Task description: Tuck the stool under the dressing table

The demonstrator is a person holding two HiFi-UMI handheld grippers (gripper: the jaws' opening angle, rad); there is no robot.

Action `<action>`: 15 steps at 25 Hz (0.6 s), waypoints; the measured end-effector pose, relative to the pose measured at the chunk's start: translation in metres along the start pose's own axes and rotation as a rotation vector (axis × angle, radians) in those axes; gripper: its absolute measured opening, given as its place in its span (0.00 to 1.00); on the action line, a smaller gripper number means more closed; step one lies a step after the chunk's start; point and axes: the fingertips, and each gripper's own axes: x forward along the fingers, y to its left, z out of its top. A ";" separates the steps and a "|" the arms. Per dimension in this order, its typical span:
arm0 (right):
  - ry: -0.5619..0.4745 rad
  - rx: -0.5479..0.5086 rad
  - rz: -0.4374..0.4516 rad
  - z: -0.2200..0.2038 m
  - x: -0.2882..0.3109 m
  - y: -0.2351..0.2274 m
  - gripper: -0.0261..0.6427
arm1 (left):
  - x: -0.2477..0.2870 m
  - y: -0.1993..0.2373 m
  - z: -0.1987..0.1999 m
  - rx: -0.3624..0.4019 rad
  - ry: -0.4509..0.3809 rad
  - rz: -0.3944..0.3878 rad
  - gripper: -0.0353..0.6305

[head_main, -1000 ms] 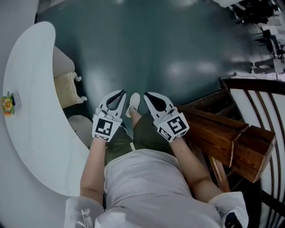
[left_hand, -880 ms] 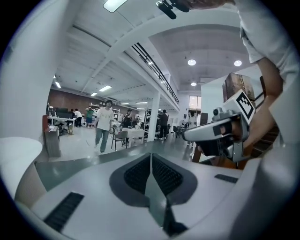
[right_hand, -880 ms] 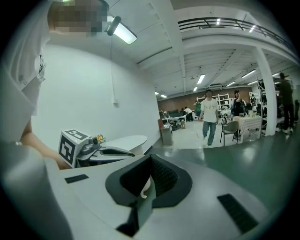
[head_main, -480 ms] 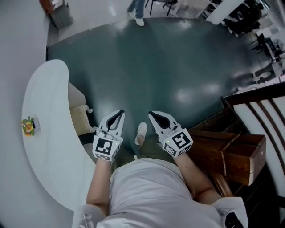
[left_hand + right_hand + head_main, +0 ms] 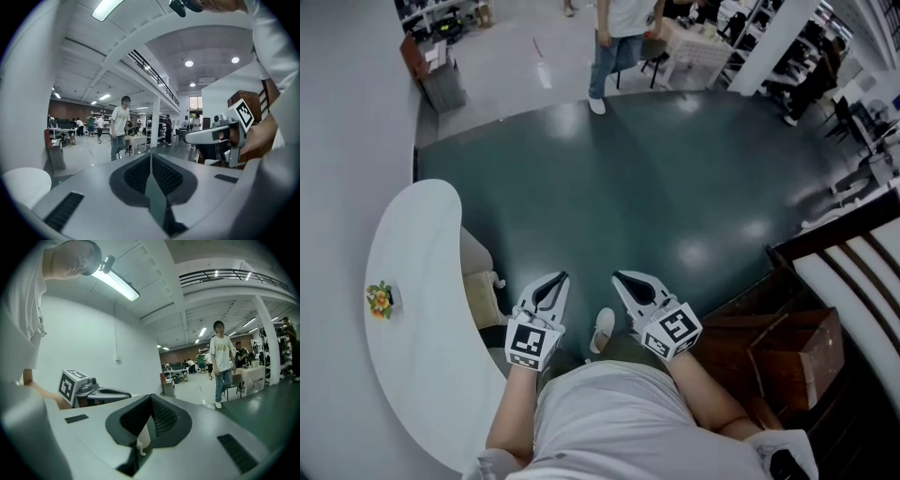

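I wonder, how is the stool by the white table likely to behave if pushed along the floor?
The stool has a cushioned-looking top, so a push there would probably give slightly. The floor is glossy, so its legs would likely slide easily. It looks small and light, so a high push might tip it.

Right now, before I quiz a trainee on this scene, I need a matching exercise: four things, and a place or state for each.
Things:
1. stool
2. brown wooden furniture
3. colourful ornament
4. left gripper

Places or states:
a. on top of the white dressing table
b. jaws shut, nothing held
c. against the table's inner edge
d. far right of the head view

Pairs: 1-c, 2-d, 3-a, 4-b
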 end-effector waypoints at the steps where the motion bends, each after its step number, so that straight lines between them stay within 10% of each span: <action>1: -0.004 -0.005 0.003 0.003 0.000 0.000 0.05 | 0.000 0.001 0.003 0.000 0.001 0.003 0.06; 15: -0.045 0.010 -0.008 0.018 0.014 -0.004 0.05 | 0.000 0.023 0.011 0.020 0.015 0.029 0.06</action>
